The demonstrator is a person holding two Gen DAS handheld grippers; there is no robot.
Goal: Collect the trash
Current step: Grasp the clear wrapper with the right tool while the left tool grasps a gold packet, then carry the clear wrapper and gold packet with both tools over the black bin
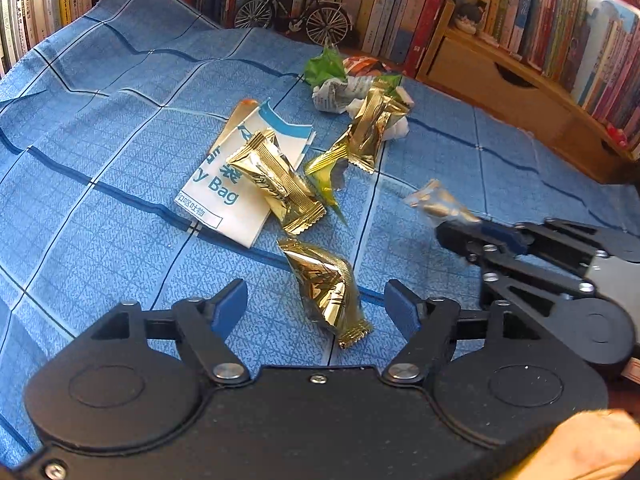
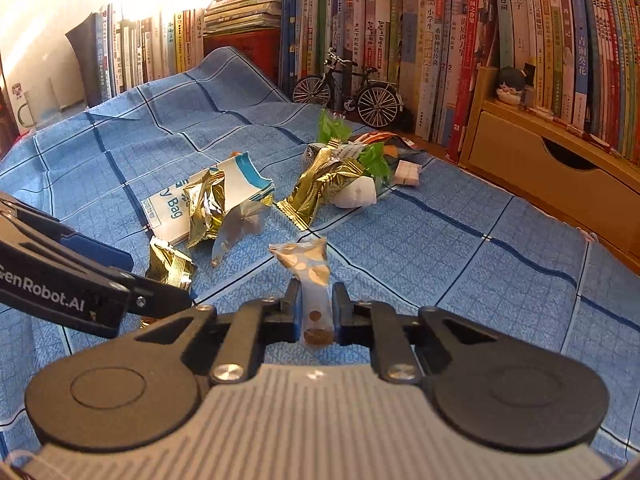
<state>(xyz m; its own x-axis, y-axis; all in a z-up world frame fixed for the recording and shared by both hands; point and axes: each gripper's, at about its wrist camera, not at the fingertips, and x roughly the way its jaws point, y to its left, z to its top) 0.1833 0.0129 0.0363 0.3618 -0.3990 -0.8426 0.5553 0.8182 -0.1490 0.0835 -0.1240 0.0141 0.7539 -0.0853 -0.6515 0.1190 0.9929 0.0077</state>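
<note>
The right hand-held gripper (image 2: 316, 312) pinches a clear wrapper with brown dots (image 2: 310, 276). The left hand-held gripper (image 1: 316, 304) (side marked "GenRobot.AI") gapes over a gold wrapper (image 1: 326, 292) on the blue checked cloth (image 1: 120, 140). At its eleven o'clock lies a white packet reading "Bag" (image 1: 236, 184).

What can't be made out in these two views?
- Left wrist view: the wrapper in the right gripper is motion-blurred, its print unreadable.
- Right wrist view: the left gripper's finger covers part of a gold wrapper.
- Both views: the white bag's lettering is partly covered by gold wrappers.
</note>
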